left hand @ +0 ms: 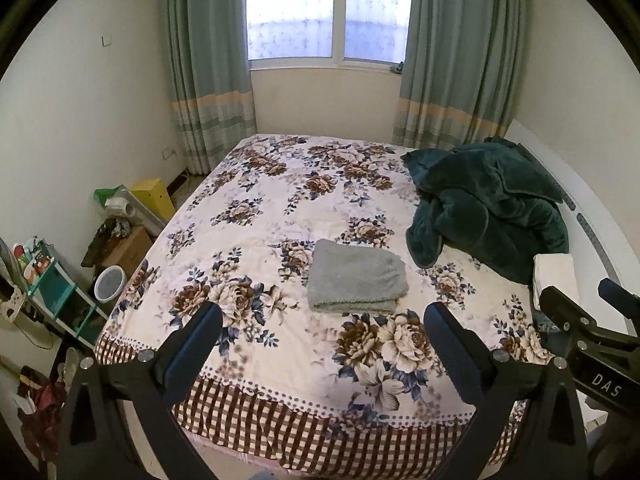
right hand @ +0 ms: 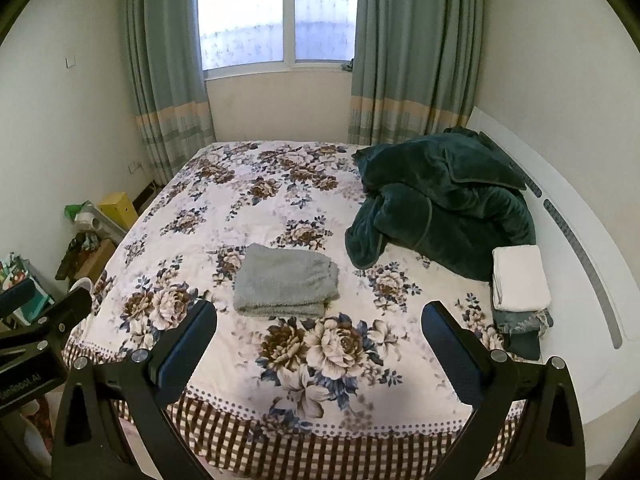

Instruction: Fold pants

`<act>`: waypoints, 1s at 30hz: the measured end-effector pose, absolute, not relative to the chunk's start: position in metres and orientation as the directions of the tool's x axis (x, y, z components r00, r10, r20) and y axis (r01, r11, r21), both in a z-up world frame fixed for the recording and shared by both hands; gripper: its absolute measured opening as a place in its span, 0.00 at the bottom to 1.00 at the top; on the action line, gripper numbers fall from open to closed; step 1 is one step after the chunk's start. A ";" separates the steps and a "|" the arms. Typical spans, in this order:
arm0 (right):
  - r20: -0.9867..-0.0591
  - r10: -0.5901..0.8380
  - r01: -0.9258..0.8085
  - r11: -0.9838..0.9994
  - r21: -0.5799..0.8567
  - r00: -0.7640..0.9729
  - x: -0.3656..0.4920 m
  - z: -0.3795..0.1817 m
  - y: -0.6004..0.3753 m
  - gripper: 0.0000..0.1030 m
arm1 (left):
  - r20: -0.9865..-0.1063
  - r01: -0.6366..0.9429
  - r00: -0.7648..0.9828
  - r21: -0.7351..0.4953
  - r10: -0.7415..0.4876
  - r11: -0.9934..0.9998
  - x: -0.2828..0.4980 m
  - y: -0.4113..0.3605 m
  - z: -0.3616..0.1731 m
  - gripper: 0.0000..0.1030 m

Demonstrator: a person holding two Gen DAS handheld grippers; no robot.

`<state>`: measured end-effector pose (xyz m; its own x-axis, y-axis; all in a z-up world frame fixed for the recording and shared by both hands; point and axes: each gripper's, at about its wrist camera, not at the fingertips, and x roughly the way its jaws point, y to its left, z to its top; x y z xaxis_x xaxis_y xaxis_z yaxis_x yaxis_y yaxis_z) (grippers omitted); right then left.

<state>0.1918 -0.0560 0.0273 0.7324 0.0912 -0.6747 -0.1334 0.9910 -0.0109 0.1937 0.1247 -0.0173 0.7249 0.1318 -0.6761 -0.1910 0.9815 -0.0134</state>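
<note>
Grey fleece pants point(left hand: 356, 278) lie folded into a flat rectangle on the floral bedspread point(left hand: 280, 208), near the middle of the bed; they also show in the right wrist view point(right hand: 286, 280). My left gripper point(left hand: 322, 320) is open and empty, held above the bed's near edge, short of the pants. My right gripper point(right hand: 320, 318) is open and empty, likewise back from the pants. The right gripper shows at the right edge of the left wrist view point(left hand: 580, 300). The left gripper shows at the left edge of the right wrist view point(right hand: 44, 300).
A dark green plush blanket point(right hand: 440, 204) is heaped at the bed's right. A white folded cloth point(right hand: 518, 278) lies on a stack of folded clothes by the white headboard point(right hand: 576, 240). Boxes, a shelf and clutter point(left hand: 112, 240) fill the floor at left. Curtains and a window stand behind.
</note>
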 end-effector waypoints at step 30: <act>-0.685 0.102 -0.145 0.989 -0.004 0.721 0.191 0.020 -0.059 1.00 | -0.690 -0.190 0.711 -0.002 0.137 0.982 0.190 0.120 -0.017 1.00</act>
<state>0.1909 -0.0592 0.0197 0.7210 0.1024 -0.6853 -0.1446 0.9895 -0.0042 0.1903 0.1204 -0.0166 0.7110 0.1365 -0.6898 -0.1904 0.9817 -0.0019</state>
